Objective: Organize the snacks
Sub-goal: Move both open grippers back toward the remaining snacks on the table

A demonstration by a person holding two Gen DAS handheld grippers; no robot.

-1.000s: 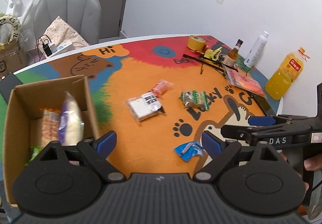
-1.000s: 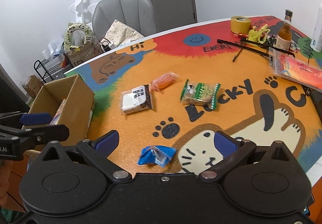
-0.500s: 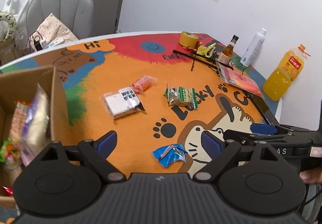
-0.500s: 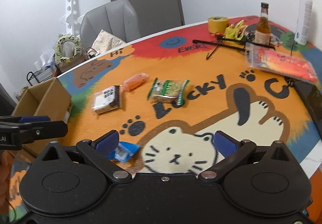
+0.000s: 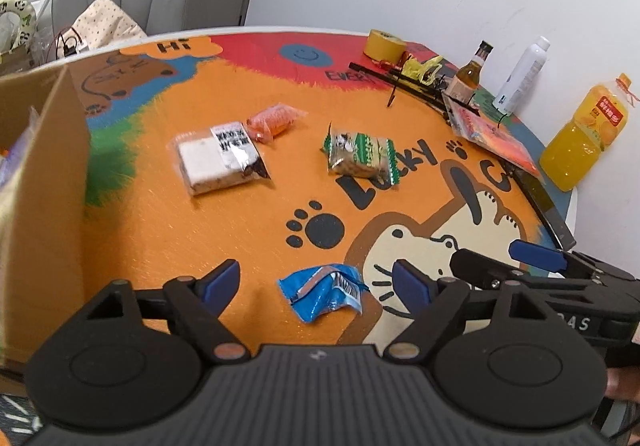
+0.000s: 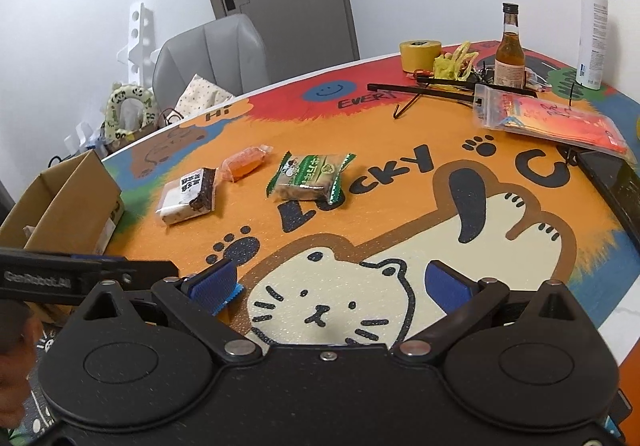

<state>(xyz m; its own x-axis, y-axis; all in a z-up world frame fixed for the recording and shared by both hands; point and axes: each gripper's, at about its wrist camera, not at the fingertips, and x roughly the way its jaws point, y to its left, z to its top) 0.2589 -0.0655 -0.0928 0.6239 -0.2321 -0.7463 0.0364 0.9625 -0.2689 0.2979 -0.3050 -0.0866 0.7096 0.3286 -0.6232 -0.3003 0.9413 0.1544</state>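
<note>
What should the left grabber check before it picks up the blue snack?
1. Blue snack packet lies between the left gripper fingers: ok.
2. Jaws are closing, pads not yet on the packet: ok.
3. Right gripper hovers close beside it on the right; whether there is enough room: cannot tell.
4. Cardboard box is open at the left, ready for snacks: ok.
5. White snack, orange snack and green snack lie far from the grab: ok.

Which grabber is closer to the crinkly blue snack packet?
The left gripper. The blue packet lies between its closing jaws, not yet pinched. The right gripper is open beside it, over the cat drawing.
</note>
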